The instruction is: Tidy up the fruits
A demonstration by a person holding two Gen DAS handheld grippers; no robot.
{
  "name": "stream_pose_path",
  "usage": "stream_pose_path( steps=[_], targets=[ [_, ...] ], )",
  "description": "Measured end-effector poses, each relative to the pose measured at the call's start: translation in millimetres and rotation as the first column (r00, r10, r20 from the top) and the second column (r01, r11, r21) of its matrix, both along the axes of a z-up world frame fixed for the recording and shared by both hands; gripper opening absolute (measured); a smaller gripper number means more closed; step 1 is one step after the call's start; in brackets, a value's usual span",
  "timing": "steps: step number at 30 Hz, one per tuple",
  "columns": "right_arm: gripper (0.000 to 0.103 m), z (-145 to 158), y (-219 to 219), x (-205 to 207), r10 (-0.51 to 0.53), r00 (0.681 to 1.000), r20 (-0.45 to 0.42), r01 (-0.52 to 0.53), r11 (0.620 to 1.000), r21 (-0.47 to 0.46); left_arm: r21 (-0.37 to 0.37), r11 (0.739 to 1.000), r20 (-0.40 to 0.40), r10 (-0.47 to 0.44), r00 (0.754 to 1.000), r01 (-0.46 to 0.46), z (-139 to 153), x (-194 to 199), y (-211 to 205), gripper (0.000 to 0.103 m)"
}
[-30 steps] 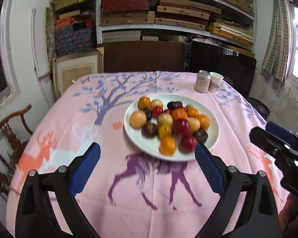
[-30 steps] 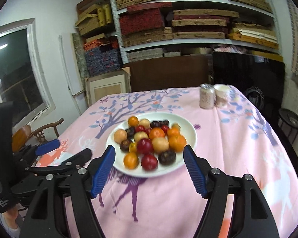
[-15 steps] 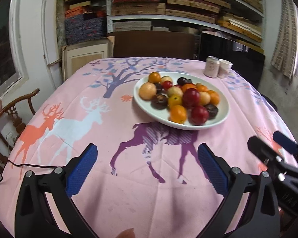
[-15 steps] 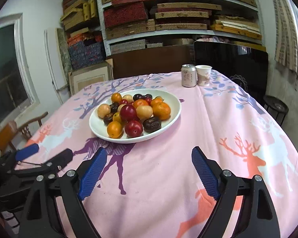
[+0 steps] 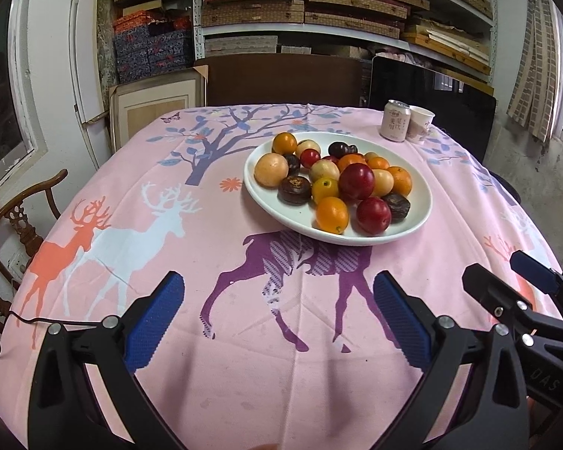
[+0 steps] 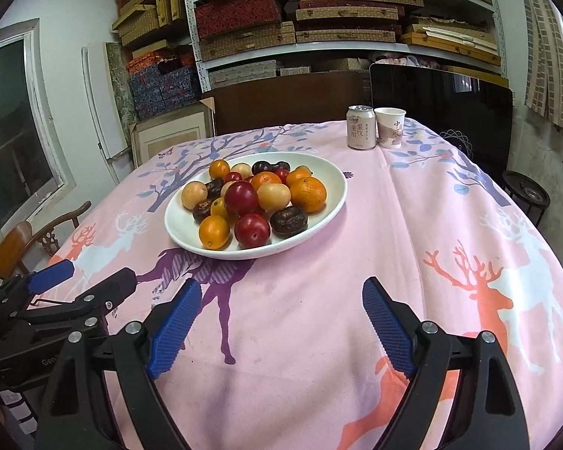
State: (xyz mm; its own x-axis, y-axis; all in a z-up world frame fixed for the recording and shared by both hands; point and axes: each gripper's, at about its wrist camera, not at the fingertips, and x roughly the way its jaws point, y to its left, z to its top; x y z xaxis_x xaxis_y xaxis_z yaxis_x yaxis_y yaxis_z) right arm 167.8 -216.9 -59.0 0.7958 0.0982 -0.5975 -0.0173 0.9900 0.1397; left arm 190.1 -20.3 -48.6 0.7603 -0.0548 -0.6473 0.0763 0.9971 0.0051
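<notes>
On the white plate [image 5: 292,217], mixed fruits [image 5: 356,182] lie heaped

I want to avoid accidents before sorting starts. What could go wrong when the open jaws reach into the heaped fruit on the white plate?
1. The fruit is piled and round; pulling one piece may send its neighbours rolling off the white plate.
2. The plate is shallow, so a push on its rim might tip or slide it on the tablecloth.
3. The left gripper and right gripper sit close together and could collide.
</notes>
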Motion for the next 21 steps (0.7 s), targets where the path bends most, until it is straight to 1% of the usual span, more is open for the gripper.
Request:
stream_pose_path(
  steps=[8,12,13,16,19,21],
  targets=[
    [0.089,0.8,-1.5,-1.9,0.002,1.0,-0.005,-0.002,1.0,0.013,0.0,1.0,-0.013,-0.014,1.0,0.014,-2.2,0.3,-3.1,0.099],
    [0.089,1.3,-2.8,-2.2,0.001,1.0,-0.011,0.0,1.0,0.025,0.036,0.999,0.027,-0.009,1.0,0.008,0.4,-4.0,-6.2,0.099],
    [0.089,1.5,-2.6,-2.2,0.0,1.0,-0.011,0.0,1.0,0.026,0.035,0.999,0.032,-0.007,0.999,0.006,1.2,-4.2,-6.1,0.099],
    [0.089,1.0,-3.0,-2.0,0.002,1.0,-0.01,-0.002,1.0,0.022,0.021,1.0,0.019,-0.02,1.0,0.019,2.3,-2.0,-5.8,0.099],
    [0.089,0.9,-3.0,-2.0,0.002,1.0,-0.012,-0.002,1.0,0.023,0.036,0.999,0.026,-0.012,1.0,0.011,1.9,-2.9,-6.4,0.099],
    [0.089,1.4,-3.8,-2.2,0.002,1.0,-0.012,-0.001,1.0,0.025,0.029,0.999,0.015,-0.02,1.0,0.019,1.1,-2.4,-6.4,0.099]
  ],
)
